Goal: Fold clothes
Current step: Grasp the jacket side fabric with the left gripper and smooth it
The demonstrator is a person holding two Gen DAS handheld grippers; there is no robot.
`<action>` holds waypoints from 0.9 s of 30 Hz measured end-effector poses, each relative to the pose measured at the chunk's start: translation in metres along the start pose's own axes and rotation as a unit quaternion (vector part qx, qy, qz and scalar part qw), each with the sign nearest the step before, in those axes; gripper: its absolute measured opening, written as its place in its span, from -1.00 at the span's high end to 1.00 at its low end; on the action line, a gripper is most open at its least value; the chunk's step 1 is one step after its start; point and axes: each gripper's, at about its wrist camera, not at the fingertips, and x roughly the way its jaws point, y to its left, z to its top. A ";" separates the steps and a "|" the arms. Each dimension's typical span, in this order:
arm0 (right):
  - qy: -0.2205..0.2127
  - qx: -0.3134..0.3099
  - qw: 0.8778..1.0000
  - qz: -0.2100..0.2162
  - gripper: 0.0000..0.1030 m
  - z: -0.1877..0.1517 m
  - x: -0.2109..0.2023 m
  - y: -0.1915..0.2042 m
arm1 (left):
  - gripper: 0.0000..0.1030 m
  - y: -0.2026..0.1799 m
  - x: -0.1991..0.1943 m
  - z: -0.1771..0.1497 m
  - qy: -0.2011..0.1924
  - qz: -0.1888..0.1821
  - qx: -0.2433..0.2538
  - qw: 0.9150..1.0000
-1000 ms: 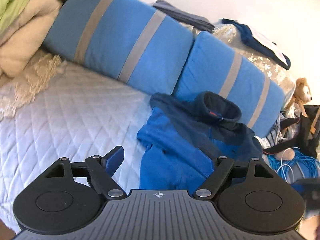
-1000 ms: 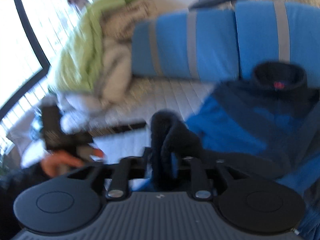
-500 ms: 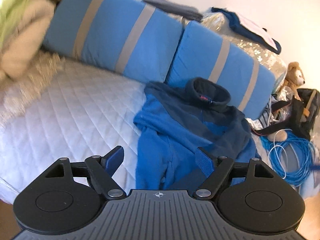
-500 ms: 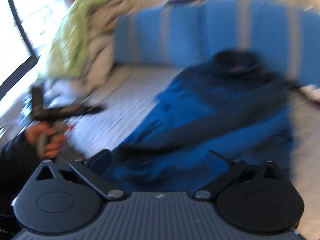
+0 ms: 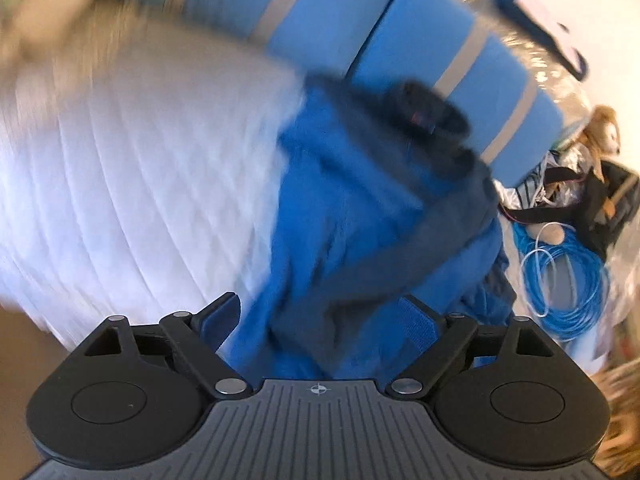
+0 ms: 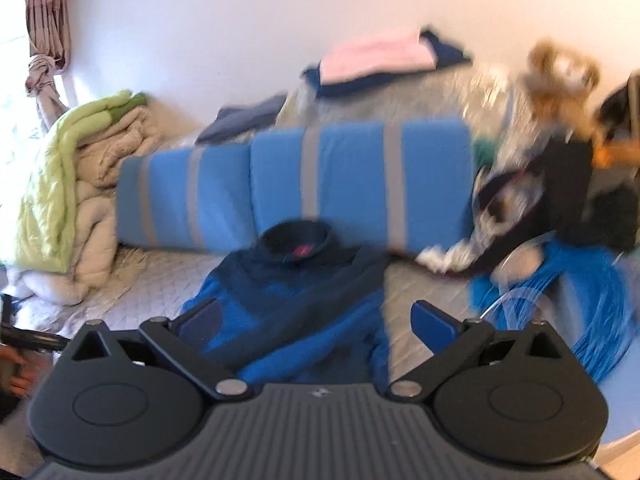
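Room: I see a plain white wall (image 6: 240, 40) behind a bed covered by a white quilted bedspread (image 5: 120, 184); the left wrist view is motion-blurred, so the quilting reads only as streaks there.

Along the wall side of the bed: two blue cushions with grey stripes (image 6: 320, 184), laid end to end. To their left, a heap of beige and green duvets (image 6: 80, 168). Behind and above them, a stack of folded clothes, pink on navy (image 6: 376, 60).

At the right end of the bed: a coil of blue cable (image 5: 568, 280), a dark bag (image 5: 612, 200) and a tan soft toy (image 5: 604, 128), all crowded together.

Task item: one blue fleece jacket with navy panels (image 5: 360, 216), lying on the bedspread towards its right side. Its long axis runs from the cushions toward me; the dark stand-up collar (image 6: 296, 240) points at the cushions and touches them, the hem end lies nearest my grippers. A navy sleeve crosses the body diagonally.

Tools: my left gripper (image 5: 320, 320) hangs over the hem end, fingers spread wide, nothing between them. My right gripper (image 6: 316, 320) is likewise released, fingers apart, over the jacket's lower body.

Lower left of the right wrist view: a hand (image 6: 12, 372), blurred.
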 end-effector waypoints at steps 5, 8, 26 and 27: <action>0.056 0.021 0.997 0.049 -1.00 -0.041 0.048 0.007 | -0.64 0.015 0.048 -0.033 -0.002 -0.032 -0.040 0.999; 0.093 0.057 0.991 0.071 -1.00 -0.064 0.077 0.003 | -0.59 0.012 0.062 -0.043 -0.010 -0.061 -0.035 0.997; 0.192 0.107 0.967 0.129 -1.00 -0.148 0.170 0.030 | 0.85 0.025 0.079 -0.044 -0.044 -0.024 -0.043 0.998; 0.195 0.107 0.966 0.132 -1.00 -0.150 0.172 0.033 | 0.85 0.025 0.079 -0.044 -0.047 -0.017 -0.038 0.998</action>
